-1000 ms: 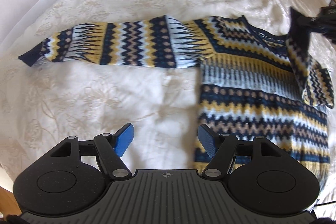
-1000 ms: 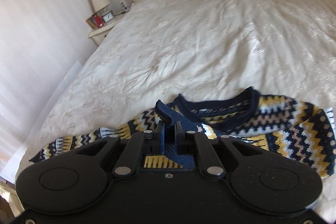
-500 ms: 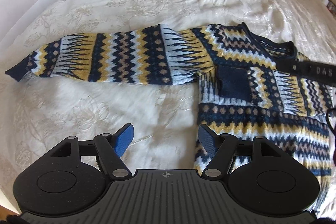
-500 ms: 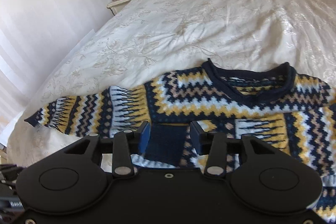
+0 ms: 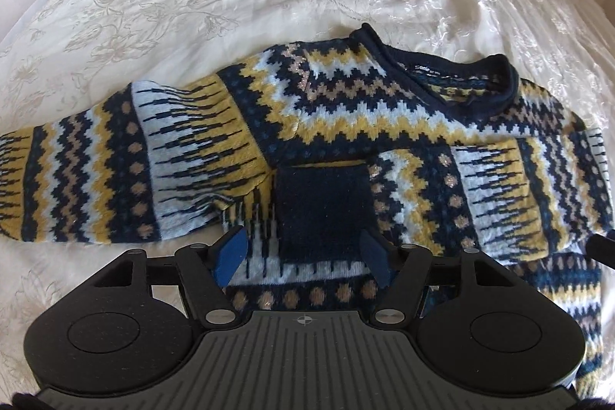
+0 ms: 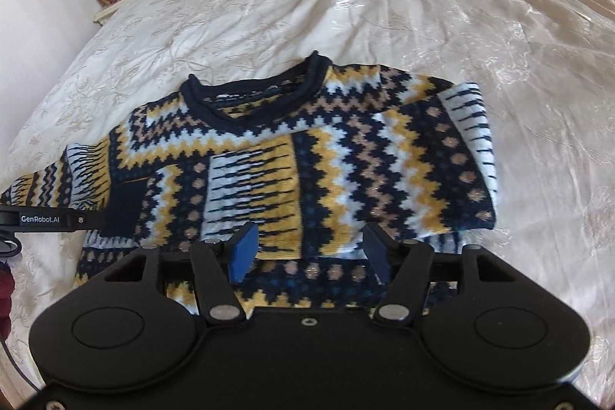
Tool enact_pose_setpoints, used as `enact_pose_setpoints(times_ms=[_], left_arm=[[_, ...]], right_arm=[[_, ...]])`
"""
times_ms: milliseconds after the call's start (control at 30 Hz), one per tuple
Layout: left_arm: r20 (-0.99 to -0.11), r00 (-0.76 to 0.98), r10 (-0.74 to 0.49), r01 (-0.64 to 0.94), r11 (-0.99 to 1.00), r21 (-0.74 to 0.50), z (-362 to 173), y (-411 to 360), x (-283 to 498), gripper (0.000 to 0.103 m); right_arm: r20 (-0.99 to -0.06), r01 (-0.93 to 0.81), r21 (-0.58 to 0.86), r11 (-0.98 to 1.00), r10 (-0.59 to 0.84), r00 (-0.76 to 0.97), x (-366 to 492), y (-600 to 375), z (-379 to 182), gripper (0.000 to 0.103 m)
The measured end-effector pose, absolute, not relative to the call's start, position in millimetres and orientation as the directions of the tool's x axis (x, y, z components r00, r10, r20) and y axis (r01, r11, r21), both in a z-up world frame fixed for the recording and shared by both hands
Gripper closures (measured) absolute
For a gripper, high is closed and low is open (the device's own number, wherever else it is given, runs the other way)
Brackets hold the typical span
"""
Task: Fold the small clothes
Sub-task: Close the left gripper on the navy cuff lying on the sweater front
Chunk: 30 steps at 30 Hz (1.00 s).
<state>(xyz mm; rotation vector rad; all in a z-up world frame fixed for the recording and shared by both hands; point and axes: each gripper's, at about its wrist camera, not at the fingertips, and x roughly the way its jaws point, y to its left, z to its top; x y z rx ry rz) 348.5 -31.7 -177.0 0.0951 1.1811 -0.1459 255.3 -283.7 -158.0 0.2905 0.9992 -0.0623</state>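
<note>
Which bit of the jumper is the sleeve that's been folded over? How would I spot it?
Find the big cream bed and the zigzag patterned jumper lying on it. The folded sleeve lies flat across the jumper's chest, ending in a plain navy cuff. The other sleeve stretches out sideways onto the bedspread.

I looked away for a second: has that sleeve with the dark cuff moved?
Yes. The sleeve was held up by the collar; now it lies folded across the sweater's chest, cuff toward the other sleeve, released by the opening right gripper.
</note>
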Motion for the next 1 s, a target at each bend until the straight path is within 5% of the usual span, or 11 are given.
enact_pose_setpoints(times_ms=[300,400,500,600,1000], left_arm=[[-0.943,0.330,-0.036,0.122,0.992,0.005,-206.5,-38.6,372.1,0.050],[-0.935,0.353,-0.022,0.129,0.991,0.025,-205.3,-43.1,372.5,0.065],[-0.923,0.385,0.023,0.131,0.988,0.080,-201.1,-45.9,371.9,0.090],[-0.910,0.416,0.001,0.142,0.988,0.065,-191.7,-41.6,371.3,0.099],[-0.885,0.465,0.031,0.059,0.996,0.066,-175.0,-14.8,380.0,0.099]], right_arm=[[-0.850,0.237,0.237,0.942,0.082,0.521,259.9,-313.0,-175.8,0.037],[-0.854,0.240,0.241,0.940,0.088,0.513,262.3,-314.5,-181.3,0.037],[-0.857,0.243,0.247,0.938,0.095,0.506,263.7,-314.3,-184.9,0.037],[-0.856,0.249,0.254,0.935,0.098,0.507,263.6,-313.5,-185.2,0.037],[-0.856,0.261,0.209,0.942,0.048,0.515,269.2,-332.6,-184.1,0.034]])
